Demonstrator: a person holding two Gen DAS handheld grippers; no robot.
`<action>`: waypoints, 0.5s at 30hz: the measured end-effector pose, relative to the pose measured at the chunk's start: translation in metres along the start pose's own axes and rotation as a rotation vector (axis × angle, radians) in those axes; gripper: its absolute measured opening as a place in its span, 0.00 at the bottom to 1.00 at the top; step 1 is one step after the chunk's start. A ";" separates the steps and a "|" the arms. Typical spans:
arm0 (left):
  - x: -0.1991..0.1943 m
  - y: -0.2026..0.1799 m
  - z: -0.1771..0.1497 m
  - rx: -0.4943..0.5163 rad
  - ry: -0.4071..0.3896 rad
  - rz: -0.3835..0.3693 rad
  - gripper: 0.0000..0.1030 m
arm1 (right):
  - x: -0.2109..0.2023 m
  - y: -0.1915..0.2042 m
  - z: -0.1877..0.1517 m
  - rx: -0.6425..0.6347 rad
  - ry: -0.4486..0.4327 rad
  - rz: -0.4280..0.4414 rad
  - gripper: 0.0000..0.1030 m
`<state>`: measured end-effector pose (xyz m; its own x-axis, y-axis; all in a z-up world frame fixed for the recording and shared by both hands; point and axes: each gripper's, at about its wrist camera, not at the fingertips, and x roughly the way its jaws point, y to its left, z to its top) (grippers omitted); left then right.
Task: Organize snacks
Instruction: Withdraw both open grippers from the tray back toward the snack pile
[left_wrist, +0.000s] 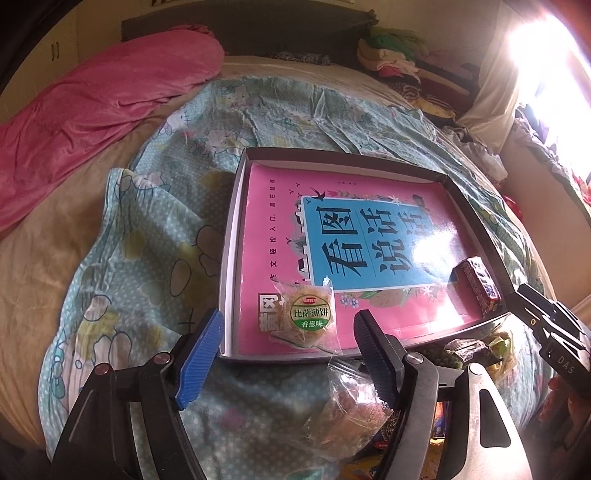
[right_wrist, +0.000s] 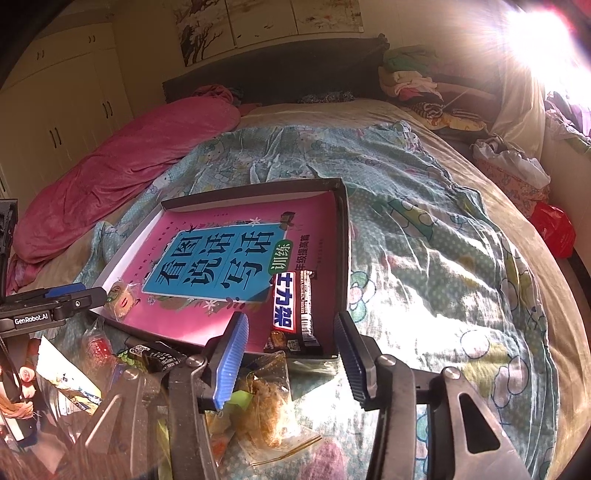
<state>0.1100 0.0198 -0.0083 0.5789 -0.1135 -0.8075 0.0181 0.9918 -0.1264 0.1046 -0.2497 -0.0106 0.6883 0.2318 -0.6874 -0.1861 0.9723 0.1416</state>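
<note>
My left claw (left_wrist: 288, 354) and right claw (right_wrist: 291, 354) are released, so the cracker pack (left_wrist: 308, 317) and chocolate bar (right_wrist: 293, 306) sit tidy in the box (left_wrist: 236, 236), low in the frame.

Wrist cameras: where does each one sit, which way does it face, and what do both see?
Left wrist: sits on the left hand-held gripper, facing down at the clear-wrapped round cracker in the shallow dark cardboard box; own blue-padded fingers show, apart.
Right wrist: sits on the right hand-held gripper, facing down at the dark wrapped chocolate bar in the box's other near corner; own fingers show, apart.
Shared: box, pink book, both snacks, each other's gripper, the bed.
</note>
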 end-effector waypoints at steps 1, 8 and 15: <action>-0.001 0.001 0.000 -0.004 -0.002 0.002 0.73 | -0.001 0.000 0.000 0.002 -0.003 -0.001 0.50; -0.011 0.007 0.001 -0.022 -0.033 -0.007 0.73 | -0.005 -0.005 0.001 0.014 -0.017 -0.013 0.52; -0.023 0.013 0.004 -0.039 -0.072 -0.019 0.74 | -0.014 -0.010 0.003 0.033 -0.059 -0.026 0.57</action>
<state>0.1000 0.0358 0.0110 0.6356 -0.1261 -0.7617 -0.0015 0.9864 -0.1646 0.0988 -0.2627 -0.0004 0.7326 0.2068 -0.6484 -0.1448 0.9783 0.1484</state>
